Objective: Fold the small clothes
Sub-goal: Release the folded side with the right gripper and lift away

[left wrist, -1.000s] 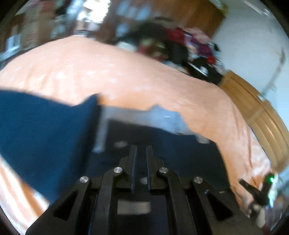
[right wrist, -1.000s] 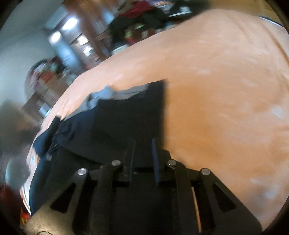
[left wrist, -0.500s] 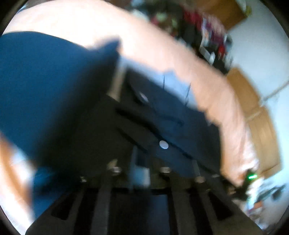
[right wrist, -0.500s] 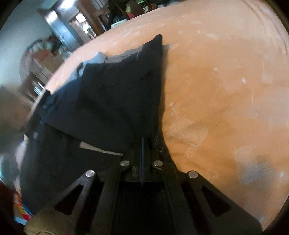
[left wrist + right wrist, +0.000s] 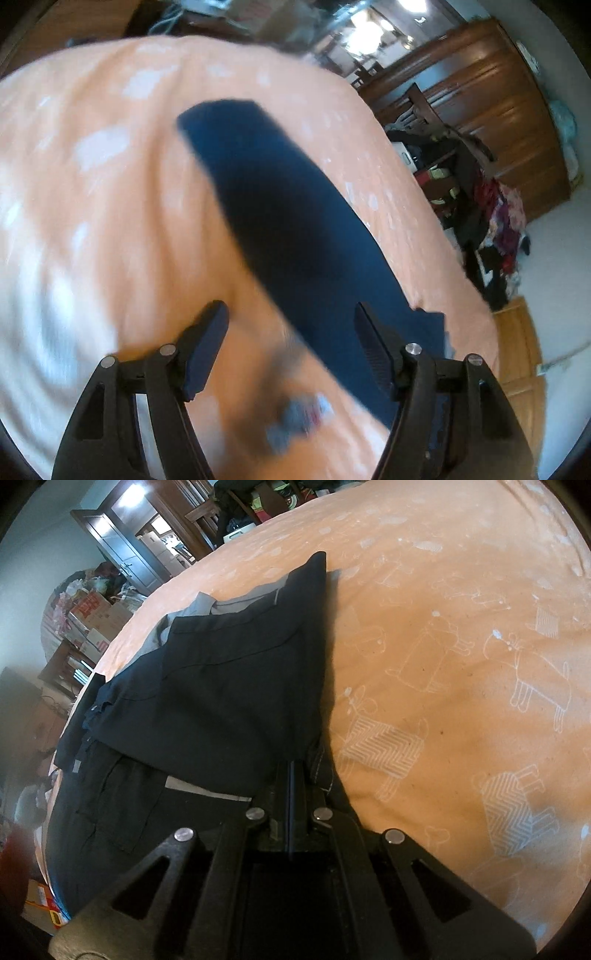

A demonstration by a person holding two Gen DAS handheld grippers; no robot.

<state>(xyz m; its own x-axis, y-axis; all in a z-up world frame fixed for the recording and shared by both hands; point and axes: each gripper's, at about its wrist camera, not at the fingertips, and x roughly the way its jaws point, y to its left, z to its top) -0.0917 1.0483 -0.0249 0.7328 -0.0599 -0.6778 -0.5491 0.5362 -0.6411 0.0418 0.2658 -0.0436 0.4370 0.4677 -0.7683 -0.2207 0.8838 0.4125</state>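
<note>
The peach cartoon-printed bedsheet [image 5: 461, 635] lies under everything. In the right wrist view, the dark navy folded garment with grey waistband lining [image 5: 229, 686] rests on the sheet's left part, with bare sheet to its right. Its upper layer lies folded over the lower one, and its pointed corner reaches toward the far side. The black right gripper [image 5: 291, 771] sits at the garment's near edge, jaws closed on the cloth. Behind the bed, at the left, stand stacked cardboard boxes [image 5: 92, 616].

In the left wrist view, a long blue cloth strip [image 5: 295, 229] lies diagonally on the sheet, from far left to near right. The black left gripper [image 5: 291, 325] hangs above it, jaws wide apart, the strip passing by the right finger. Behind the bed to the right stands a brown wooden wardrobe [image 5: 491, 96], with a heap of mixed clothes [image 5: 491, 218] in front of it.
</note>
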